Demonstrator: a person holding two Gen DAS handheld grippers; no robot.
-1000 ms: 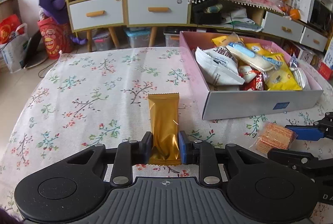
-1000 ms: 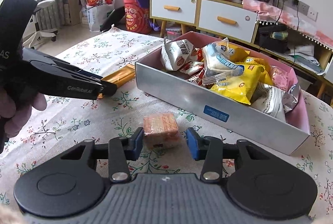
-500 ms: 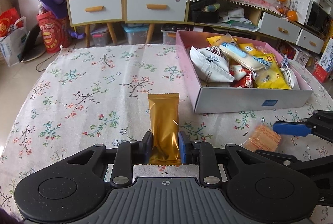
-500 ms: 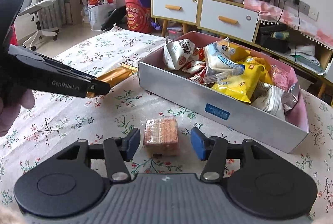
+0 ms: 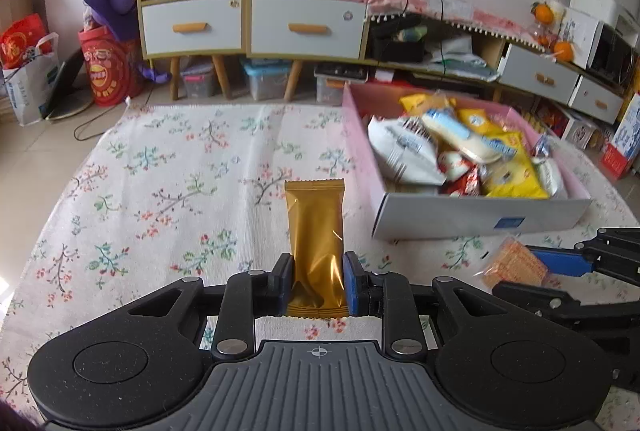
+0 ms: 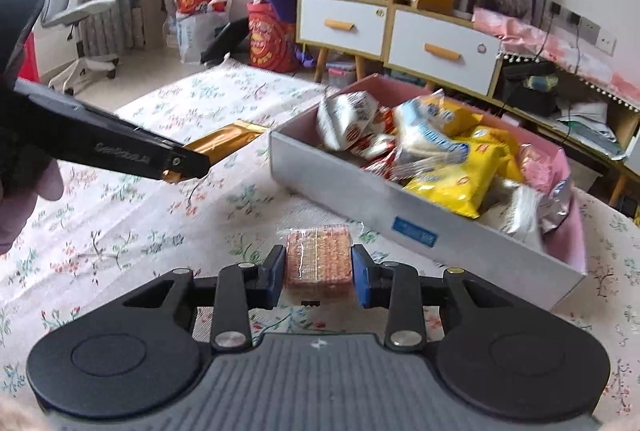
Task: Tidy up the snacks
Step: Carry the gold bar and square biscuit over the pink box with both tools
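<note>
Floral tabletop (image 5: 168, 191): grey-and-pink cardboard box (image 5: 476, 219) nearly full. My left tongs (image 5: 316, 279) clamp gold foil snack bar (image 5: 316, 231); right tongs (image 6: 320, 271) closing on clear-wrapped orange wafer pack (image 6: 320, 255), pads touching. Both left to box.

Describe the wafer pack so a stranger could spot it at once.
Find the grey box heaped with snacks on the floral tablecloth. Just in front of its long grey wall, the wafer pack sits between the closing jaws of the right gripper. It is a squat, clear-wrapped block of orange-pink wafers, unlike the long gold packet to its left.
</note>
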